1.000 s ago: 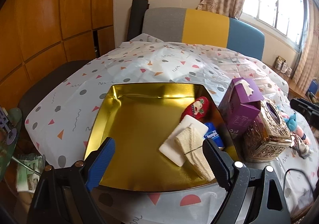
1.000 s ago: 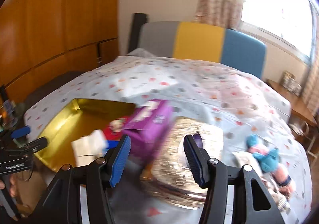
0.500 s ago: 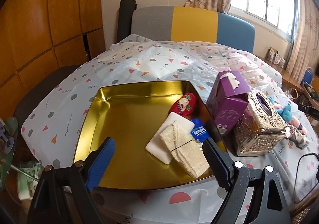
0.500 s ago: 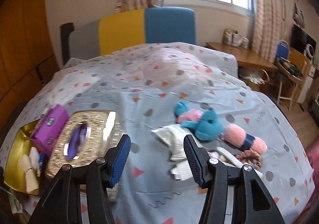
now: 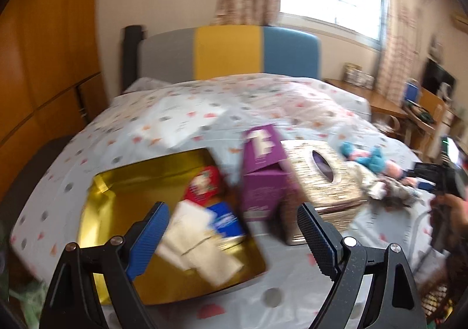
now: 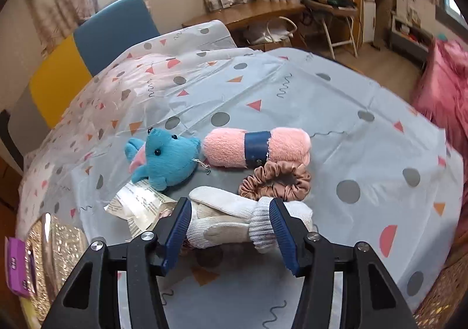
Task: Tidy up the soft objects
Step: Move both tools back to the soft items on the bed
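Right gripper (image 6: pixel 229 228) sits low in the frame, jaws spread wide on either side of a pair of white socks (image 6: pixel 234 222), not clamped. Just above are a brown scrunchie (image 6: pixel 276 182), a pink rolled towel (image 6: pixel 257 147) and a blue plush toy (image 6: pixel 166 157). Left gripper (image 5: pixel 234 236) is open too, over the gold tray (image 5: pixel 114 212); that view's blurry, but looks like a loofah pad (image 5: pixel 201 253) inside.

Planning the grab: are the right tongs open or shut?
Open: the right tongs straddle the white socks, fingers spread apart.
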The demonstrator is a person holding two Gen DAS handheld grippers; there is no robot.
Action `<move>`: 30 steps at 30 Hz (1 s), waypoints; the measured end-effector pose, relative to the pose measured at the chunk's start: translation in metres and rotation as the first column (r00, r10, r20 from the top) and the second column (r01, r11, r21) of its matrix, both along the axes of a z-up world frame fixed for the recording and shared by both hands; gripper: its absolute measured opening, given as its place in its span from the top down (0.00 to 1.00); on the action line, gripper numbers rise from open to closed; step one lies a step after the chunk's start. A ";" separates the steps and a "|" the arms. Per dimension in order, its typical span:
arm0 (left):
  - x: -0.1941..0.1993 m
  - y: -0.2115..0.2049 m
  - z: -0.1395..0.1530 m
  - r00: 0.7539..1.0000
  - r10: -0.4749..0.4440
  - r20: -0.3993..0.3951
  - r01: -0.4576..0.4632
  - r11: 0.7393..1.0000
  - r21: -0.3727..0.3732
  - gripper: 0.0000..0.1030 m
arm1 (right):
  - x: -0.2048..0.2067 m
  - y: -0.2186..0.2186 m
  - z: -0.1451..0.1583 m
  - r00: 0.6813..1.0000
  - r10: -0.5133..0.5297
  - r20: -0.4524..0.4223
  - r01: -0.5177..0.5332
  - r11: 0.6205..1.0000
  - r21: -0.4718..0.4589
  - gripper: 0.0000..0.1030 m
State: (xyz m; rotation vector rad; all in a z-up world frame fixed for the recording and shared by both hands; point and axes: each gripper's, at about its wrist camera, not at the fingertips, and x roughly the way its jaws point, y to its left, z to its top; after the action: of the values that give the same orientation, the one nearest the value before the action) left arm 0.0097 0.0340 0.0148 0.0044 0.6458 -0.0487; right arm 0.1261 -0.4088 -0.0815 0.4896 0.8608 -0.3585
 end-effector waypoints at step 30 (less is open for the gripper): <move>0.194 -0.289 -0.074 0.862 -0.293 -0.414 0.278 0.956 -0.098 0.26 | -0.028 -0.039 0.003 0.978 -0.157 0.138 0.116 0.957 0.267 0.46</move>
State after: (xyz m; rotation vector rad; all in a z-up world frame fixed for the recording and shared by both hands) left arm 0.2033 -0.2545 -0.0589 0.0575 1.0796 -0.3579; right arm 0.0978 -0.4480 -0.0786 0.8119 0.7237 -0.3314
